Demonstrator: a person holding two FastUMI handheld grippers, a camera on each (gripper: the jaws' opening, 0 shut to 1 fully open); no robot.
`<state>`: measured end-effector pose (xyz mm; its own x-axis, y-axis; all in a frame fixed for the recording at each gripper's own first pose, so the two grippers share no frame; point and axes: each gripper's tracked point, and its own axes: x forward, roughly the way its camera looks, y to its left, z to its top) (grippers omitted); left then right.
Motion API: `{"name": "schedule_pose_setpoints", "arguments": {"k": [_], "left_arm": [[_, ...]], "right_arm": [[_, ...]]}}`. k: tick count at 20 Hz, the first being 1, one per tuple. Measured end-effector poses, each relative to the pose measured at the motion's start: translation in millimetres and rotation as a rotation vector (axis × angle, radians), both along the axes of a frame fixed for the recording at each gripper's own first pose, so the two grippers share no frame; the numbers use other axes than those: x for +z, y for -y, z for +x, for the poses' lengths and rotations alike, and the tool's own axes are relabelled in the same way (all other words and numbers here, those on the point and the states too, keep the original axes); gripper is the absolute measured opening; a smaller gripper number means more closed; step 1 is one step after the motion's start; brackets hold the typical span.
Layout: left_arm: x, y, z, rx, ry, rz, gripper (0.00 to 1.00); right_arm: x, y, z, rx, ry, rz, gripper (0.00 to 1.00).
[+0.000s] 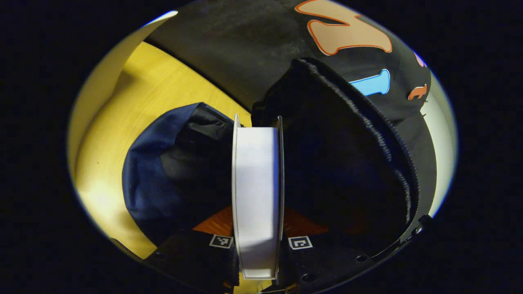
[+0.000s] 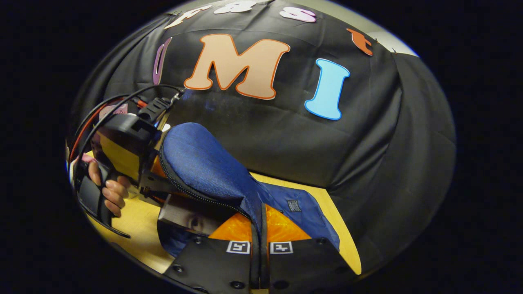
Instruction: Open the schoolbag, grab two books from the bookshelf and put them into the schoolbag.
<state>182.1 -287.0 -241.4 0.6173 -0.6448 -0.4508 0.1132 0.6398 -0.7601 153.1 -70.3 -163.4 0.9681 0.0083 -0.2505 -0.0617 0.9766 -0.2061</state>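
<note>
Left gripper (image 1: 257, 245): I see its jaws clamped on a book (image 1: 256, 192), one finger on each cover, fore-edge facing the camera; it points down into the bag's mouth.

Book: pale page block between thin grey boards, upright, its far end already between the bag's walls.

Schoolbag (image 1: 147, 179): lying on the desk (image 1: 135, 98), unzipped; blue woven shell, dark slack lining, a ribbed black zip track (image 1: 384, 143) curving along the raised flap at right.

Right gripper (image 2: 260, 245): jaws closed on a pinch of the bag's blue fabric edge, holding the flap (image 2: 204, 163) lifted in a rounded hump.

Left gripper from the right gripper view (image 2: 139, 163): held by a hand (image 2: 108, 190) with fingers curled around the handle, cables (image 2: 122, 98) looping above it, body angled down toward the opening.

Book from that view (image 2: 188, 218): grey cover with a printed picture, tilted, partly inside the opening under the flap.

Desk: smooth yellow wood grain, glossy in places.

Backdrop: black cloth wall, draped and creased.
</note>
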Motion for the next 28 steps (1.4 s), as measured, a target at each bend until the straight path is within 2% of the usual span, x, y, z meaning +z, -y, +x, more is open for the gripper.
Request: {"name": "schedule_pose_setpoints", "arguments": {"k": [4, 5, 6, 7, 8, 9, 10, 12, 13, 14, 15, 16, 17, 19, 22, 26, 27, 28], "left_arm": [[-7, 2, 0, -0.016, 0.012, -0.050, 0.36], [-15, -4, 2, 0.009, -0.004, -0.019, 0.37], [-22, -4, 1, 0.014, -0.025, 0.002, 0.34], [-25, -8, 2, 0.025, -0.043, 0.001, 0.46], [-34, -6, 5, 0.039, -0.061, 0.014, 0.45], [-43, -13, 2, 0.057, -0.077, 0.080, 0.53], [-49, -20, 2, 0.057, -0.076, 0.139, 0.62], [-43, -23, -4, 0.041, -0.066, 0.204, 0.80], [-36, -30, -6, 0.039, -0.055, 0.223, 0.84], [-35, -35, -7, 0.039, -0.043, 0.243, 0.89], [-30, -43, -12, 0.033, -0.039, 0.269, 0.97], [-25, -48, -18, 0.018, -0.043, 0.302, 1.00], [-19, -50, -24, 0.010, -0.045, 0.324, 0.97], [2, -54, -34, -0.032, -0.045, 0.374, 0.97], [14, -81, -57, -0.106, -0.041, 0.469, 0.97], [50, -104, -96, -0.256, -0.065, 0.577, 0.97], [65, -109, -104, -0.291, -0.060, 0.595, 0.92], [82, -115, -113, -0.318, -0.056, 0.609, 0.96]], "right_arm": [[-5, -1, 0, 0.004, 0.006, -0.039, 0.01], [-6, 0, 0, -0.003, 0.001, -0.036, 0.01], [-7, 1, 1, -0.010, 0.002, -0.025, 0.01], [-7, 2, 1, -0.016, 0.000, -0.015, 0.05], [-9, 3, 1, -0.019, -0.003, -0.012, 0.03], [-10, 2, 0, -0.017, -0.007, -0.016, 0.05], [-12, 2, 1, -0.012, -0.009, -0.024, 0.03], [-15, 0, 1, -0.004, -0.015, -0.034, 0.05], [-15, 0, 1, -0.002, -0.016, -0.037, 0.03], [-15, 0, 0, 0.000, -0.018, -0.039, 0.05], [-15, 1, 1, 0.001, -0.019, -0.040, 0.05], [-16, 0, 1, 0.002, -0.020, -0.038, 0.03], [-17, 0, 1, 0.003, -0.022, -0.039, 0.03], [-20, 0, 1, 0.007, -0.032, -0.041, 0.01], [-22, -1, -1, 0.017, -0.033, -0.060, 0.04], [-27, -4, -1, 0.038, -0.045, -0.080, 0.01], [-29, -5, -1, 0.039, -0.049, -0.082, 0.01], [-29, -6, 0, 0.040, -0.052, -0.085, 0.01]]}}
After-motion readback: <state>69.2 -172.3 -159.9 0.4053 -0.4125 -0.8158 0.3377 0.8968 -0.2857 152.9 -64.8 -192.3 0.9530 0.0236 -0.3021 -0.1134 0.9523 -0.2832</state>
